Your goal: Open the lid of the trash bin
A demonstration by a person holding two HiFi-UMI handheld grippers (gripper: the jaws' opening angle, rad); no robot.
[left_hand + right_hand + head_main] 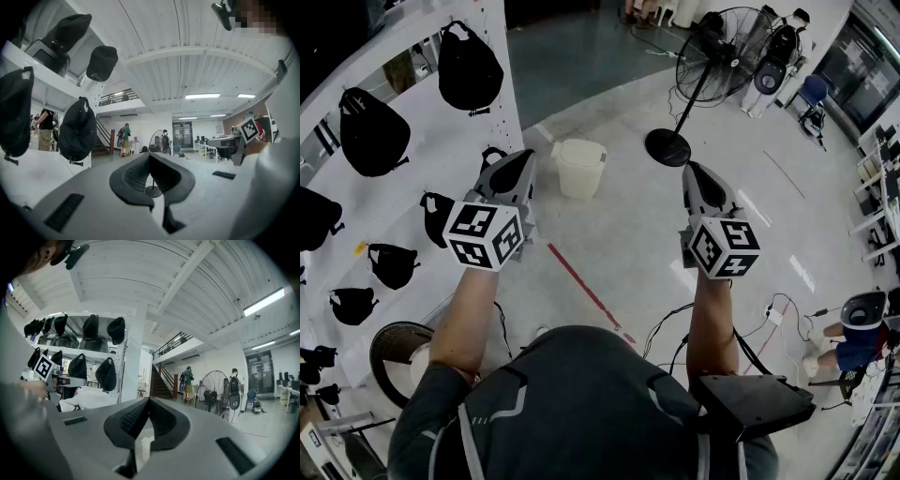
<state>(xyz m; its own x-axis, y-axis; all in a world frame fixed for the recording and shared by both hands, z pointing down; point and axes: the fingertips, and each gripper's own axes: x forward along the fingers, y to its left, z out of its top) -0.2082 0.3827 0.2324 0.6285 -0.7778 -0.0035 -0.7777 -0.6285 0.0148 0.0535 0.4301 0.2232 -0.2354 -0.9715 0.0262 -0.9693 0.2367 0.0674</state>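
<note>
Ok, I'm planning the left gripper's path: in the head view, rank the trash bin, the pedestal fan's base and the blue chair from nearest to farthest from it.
1. Trash bin, just ahead and right of the left gripper.
2. Pedestal fan's base, farther right on the floor.
3. Blue chair, far upper right of the view.

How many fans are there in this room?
2. A tall pedestal fan stands ahead, beyond the right gripper. What looks like a round fan grille sits low at the left, beside the person's left arm. Others may be hidden.
</note>
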